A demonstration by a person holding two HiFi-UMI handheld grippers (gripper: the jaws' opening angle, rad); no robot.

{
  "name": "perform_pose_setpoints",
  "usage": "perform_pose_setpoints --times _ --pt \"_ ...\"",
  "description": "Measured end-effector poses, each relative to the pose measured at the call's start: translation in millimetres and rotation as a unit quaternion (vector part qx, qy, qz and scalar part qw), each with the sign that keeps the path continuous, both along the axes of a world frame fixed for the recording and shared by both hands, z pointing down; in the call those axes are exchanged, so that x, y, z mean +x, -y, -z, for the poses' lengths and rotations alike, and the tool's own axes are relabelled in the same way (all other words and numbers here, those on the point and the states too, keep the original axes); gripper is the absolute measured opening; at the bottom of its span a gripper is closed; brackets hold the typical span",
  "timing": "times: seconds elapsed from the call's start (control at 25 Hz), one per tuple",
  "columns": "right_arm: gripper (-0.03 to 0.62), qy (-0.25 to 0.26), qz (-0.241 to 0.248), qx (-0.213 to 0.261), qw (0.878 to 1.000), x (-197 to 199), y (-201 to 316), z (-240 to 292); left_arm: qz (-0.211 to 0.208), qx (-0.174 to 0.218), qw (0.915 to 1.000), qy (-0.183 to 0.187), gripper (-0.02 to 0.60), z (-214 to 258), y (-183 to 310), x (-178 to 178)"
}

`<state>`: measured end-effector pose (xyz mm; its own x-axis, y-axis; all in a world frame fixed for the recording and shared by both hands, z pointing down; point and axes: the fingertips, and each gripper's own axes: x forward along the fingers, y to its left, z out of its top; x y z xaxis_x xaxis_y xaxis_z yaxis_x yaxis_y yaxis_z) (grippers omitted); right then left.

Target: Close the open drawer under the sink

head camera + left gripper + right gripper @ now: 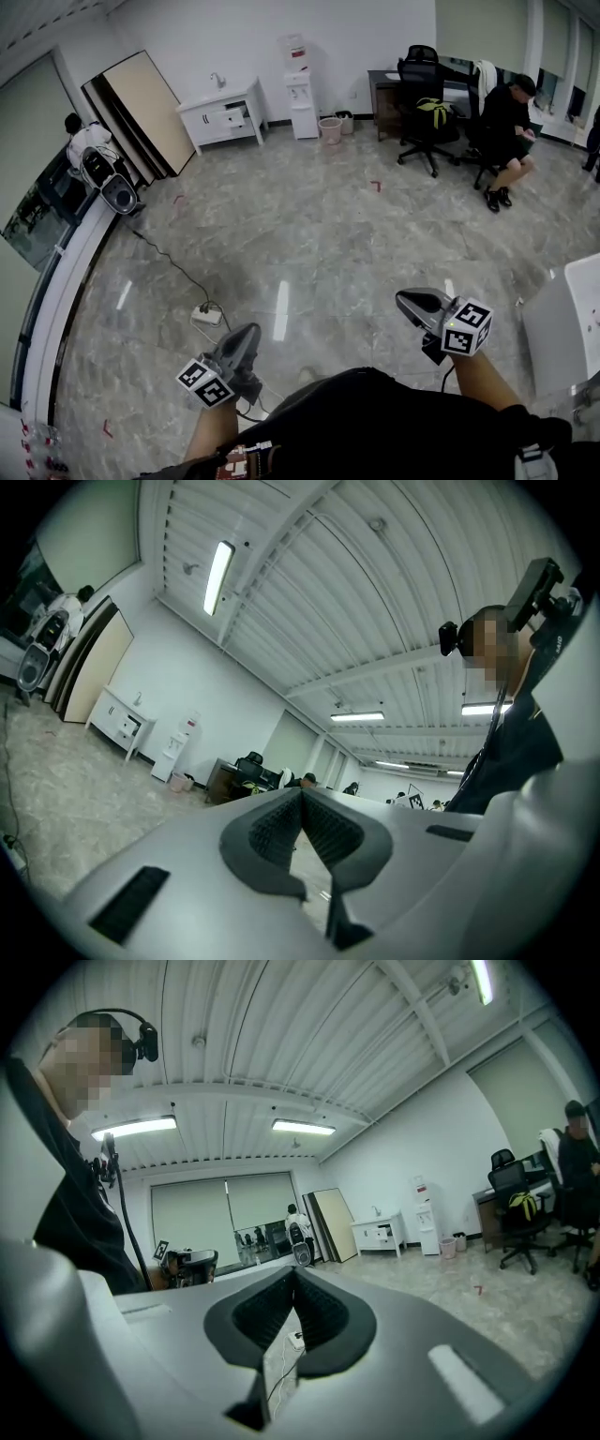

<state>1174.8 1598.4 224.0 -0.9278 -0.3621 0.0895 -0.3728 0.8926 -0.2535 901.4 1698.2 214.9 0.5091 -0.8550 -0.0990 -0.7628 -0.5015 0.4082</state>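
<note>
The white sink cabinet (225, 112) stands against the far wall, well away from me across the floor. Its drawer (234, 116) sticks out open under the faucet. The cabinet is also small in the left gripper view (122, 722) and in the right gripper view (380, 1234). My left gripper (251, 336) is held low at my left, its jaws shut with nothing between them (301, 791). At my right, my right gripper (405, 300) is also shut and empty (294, 1269). Both point level into the room.
A water dispenser (301, 94) and a pink bin (330, 129) stand right of the cabinet. Large boards (145, 108) lean on the wall to its left. A power strip (207, 315) with its cable lies on the floor ahead. A desk, office chair (424, 112) and seated person (506, 131) are at the back right.
</note>
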Motion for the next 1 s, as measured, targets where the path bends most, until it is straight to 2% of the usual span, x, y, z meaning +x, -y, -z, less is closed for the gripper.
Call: perform_pose_setpoints --times 0.16,0.28,0.56,0.68,0.84,1.0 --pt "0.002 -0.014 -0.025 0.003 1.0 -12.3 27.4 -4.4 -0.022 0.003 0.9997 -0.013 -0.003 -13.2 39.8 -18.7" --pt "0.002 -0.021 -0.043 0.014 0.999 -34.7 57.6 0.0 -0.036 0.013 0.9992 -0.013 -0.003 -16.5 74.5 -46.0" --pt "0.002 0.001 -0.067 0.016 0.998 -137.4 124.4 21.6 -0.045 0.021 0.9988 -0.003 -0.003 -0.5 136.0 -156.8" --pt "0.002 0.001 -0.06 0.02 0.998 -186.7 149.2 23.5 -0.042 0.015 0.999 -0.002 -0.003 -3.3 159.6 -202.3" --pt "0.002 -0.002 -0.054 0.016 0.998 -234.3 180.3 15.9 -0.04 0.011 0.9991 -0.002 -0.002 -8.4 189.8 -246.2" --pt "0.002 -0.005 -0.05 0.007 0.999 -259.1 215.1 4.8 -0.029 0.006 0.9996 0.001 -0.002 -17.0 219.4 -276.4"
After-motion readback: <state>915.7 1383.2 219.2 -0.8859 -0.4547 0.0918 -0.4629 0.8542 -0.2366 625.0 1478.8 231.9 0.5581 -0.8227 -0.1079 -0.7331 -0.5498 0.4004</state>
